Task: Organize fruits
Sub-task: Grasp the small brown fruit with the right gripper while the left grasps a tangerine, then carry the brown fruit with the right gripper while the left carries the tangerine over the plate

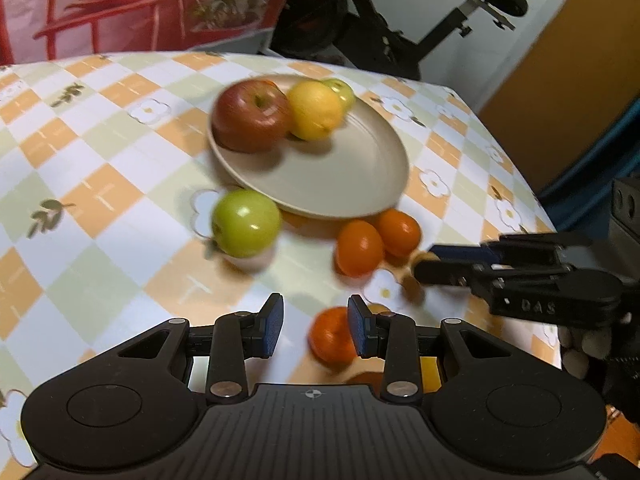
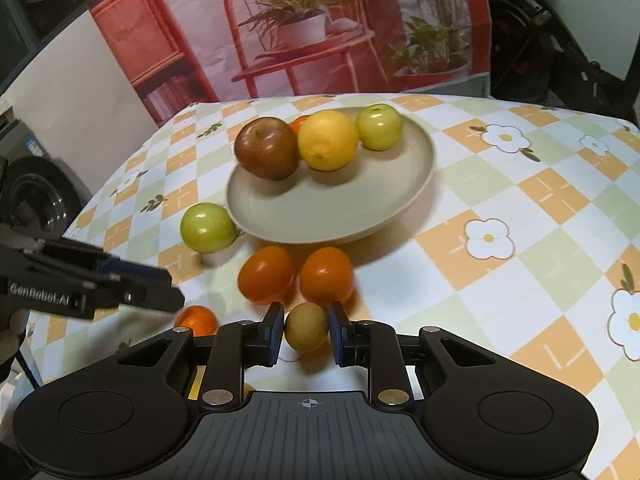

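Right gripper (image 2: pixel 306 330) pinches a brown fruit (image 2: pixel 306 326); left gripper (image 1: pixel 316 326), marked "GenRobot.AI", open, empty.

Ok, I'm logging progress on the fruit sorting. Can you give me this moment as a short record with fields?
plate: red apple, lemon, green apple
table: second green apple, two oranges, third orange
right gripper: jaws around brown fruit, contact unclear
left gripper: jaws open, empty

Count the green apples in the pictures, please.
2. One green apple lies at the far edge of the plate; the other green apple sits on the tablecloth, against the plate's left rim. Others may be hidden.
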`<state>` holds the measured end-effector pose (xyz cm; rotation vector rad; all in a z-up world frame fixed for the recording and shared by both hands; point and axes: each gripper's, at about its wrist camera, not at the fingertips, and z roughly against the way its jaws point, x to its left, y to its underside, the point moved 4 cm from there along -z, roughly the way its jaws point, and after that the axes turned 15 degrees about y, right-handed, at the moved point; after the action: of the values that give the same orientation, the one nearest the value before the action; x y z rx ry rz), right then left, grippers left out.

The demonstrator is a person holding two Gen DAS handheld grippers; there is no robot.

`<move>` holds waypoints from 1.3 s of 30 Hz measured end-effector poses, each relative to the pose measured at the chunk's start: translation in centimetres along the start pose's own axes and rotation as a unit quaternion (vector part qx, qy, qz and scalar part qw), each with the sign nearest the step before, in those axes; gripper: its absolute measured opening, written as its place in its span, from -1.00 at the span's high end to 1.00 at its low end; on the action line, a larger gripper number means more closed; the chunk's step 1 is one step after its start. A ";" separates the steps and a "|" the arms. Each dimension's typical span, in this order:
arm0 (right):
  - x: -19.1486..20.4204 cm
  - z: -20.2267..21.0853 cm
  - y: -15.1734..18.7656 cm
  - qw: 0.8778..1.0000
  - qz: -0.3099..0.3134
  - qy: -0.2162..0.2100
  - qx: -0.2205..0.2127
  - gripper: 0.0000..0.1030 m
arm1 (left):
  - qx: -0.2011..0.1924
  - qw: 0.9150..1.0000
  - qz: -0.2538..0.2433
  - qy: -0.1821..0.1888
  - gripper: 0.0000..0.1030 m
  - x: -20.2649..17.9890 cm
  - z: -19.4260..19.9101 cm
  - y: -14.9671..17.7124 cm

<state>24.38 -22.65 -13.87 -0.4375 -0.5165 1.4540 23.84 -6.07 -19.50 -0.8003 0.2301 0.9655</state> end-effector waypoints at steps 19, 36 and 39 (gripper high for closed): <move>-0.9 -0.3 0.4 1.000 -0.016 -0.002 -0.002 0.58 | 0.022 0.999 0.023 0.020 0.27 0.4 -2.4 0.5; -1.0 1.0 -1.1 0.999 -0.029 -0.016 -0.026 0.58 | -0.022 1.000 0.001 0.009 0.31 0.0 0.6 -1.3; -1.0 1.5 -2.0 0.999 -0.029 -0.018 -0.037 0.58 | -0.041 0.999 -0.010 0.004 0.31 -0.4 1.9 -2.4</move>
<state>25.04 -23.81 -11.56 -0.4525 -0.6081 1.3931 25.28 -5.72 -16.74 -0.8803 0.1898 0.9579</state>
